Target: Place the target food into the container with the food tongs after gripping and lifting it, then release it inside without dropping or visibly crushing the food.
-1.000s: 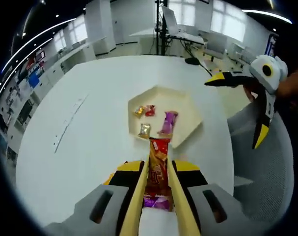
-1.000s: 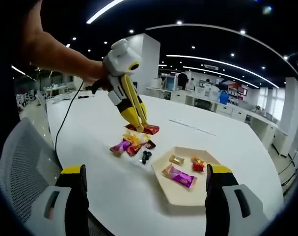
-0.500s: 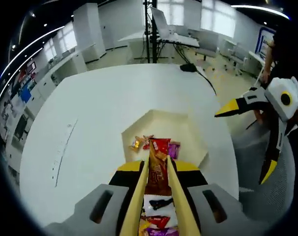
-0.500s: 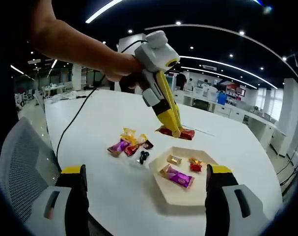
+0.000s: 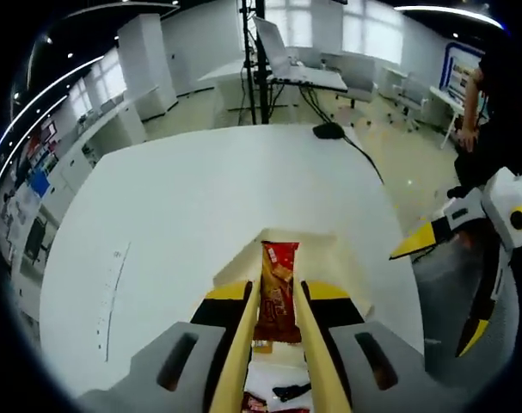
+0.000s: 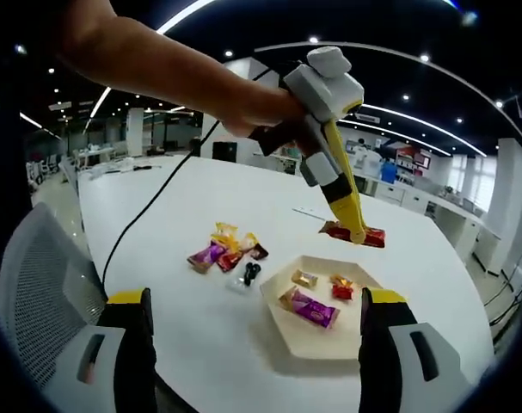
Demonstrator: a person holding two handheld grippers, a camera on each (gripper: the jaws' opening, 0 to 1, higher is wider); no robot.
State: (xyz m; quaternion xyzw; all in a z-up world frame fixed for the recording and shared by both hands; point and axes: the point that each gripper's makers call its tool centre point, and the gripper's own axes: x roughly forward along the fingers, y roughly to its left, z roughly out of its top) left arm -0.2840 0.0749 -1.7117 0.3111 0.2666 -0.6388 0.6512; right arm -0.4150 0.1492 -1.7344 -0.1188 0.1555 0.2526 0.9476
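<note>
Grip and lift done, I judge. My left gripper [image 5: 276, 301] pinches red snack packet [image 5: 278, 288], held in air above far edge of tray [image 6: 322, 340]. Right gripper [image 6: 254, 344] wide open, empty. Left: lower, release inside tray.

No lettering can be read on the red snack packet [image 5: 279, 280] or elsewhere.

Two grippers are showing: the left gripper [image 6: 361, 234] and the right gripper [image 6: 254, 331]. One white tray [image 6: 325, 340] is sitting on one counter [image 6: 175, 215], holding three wrapped snacks; one red packet [image 6: 353, 233] is hanging above it; one cluster of loose snacks [image 6: 224, 251] is lying beside.
</note>
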